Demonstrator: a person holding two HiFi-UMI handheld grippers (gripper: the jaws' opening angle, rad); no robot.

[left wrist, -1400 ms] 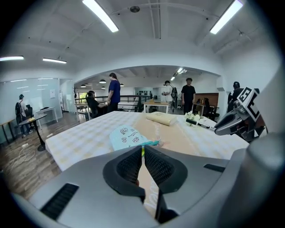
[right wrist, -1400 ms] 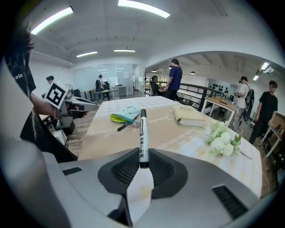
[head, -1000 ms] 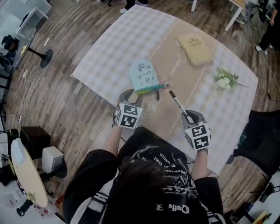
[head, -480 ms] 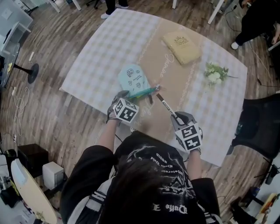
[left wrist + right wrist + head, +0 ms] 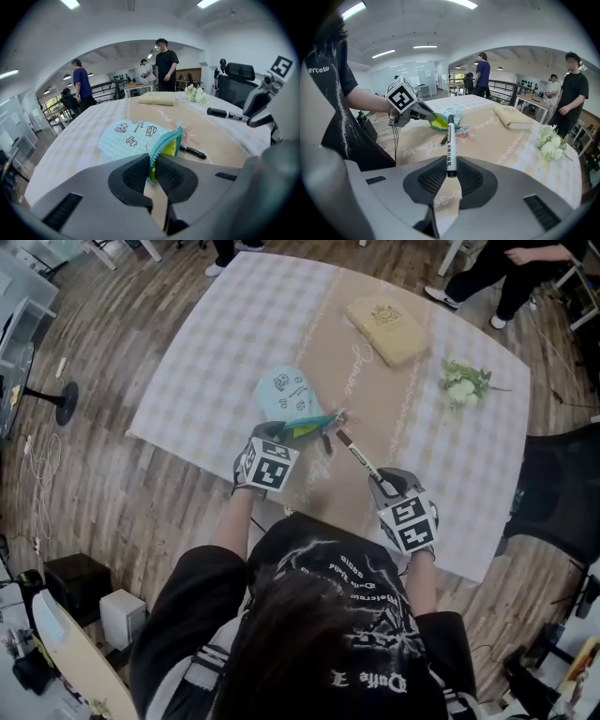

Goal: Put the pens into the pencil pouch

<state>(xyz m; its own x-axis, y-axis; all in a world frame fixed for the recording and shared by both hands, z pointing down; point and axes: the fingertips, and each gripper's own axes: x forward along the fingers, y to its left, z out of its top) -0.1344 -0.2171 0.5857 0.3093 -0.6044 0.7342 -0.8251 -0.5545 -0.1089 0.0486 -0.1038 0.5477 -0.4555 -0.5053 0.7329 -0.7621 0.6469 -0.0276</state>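
Pinching the near lip of the pencil pouch (image 5: pixel 133 136), the left gripper (image 5: pixel 152 173) has just been closing its jaws, and the teal zipper edge with its yellow-green lining now sits caught between the pads, the mouth gaping toward the right. The right gripper (image 5: pixel 451 180) is clamped on the tail of a white marker pen (image 5: pixel 450 145), whose black-capped end points at the pouch opening but stays apart from it. A black pen (image 5: pixel 325 440) lies on the tan runner (image 5: pixel 370 395) just beside the mouth, near the marker's tip. Farther along the runner rests a tan notebook (image 5: pixel 387 329), with white flowers (image 5: pixel 462 385) on the checked tablecloth (image 5: pixel 216 343). A black chair (image 5: pixel 562 502) stands at the table's right edge.
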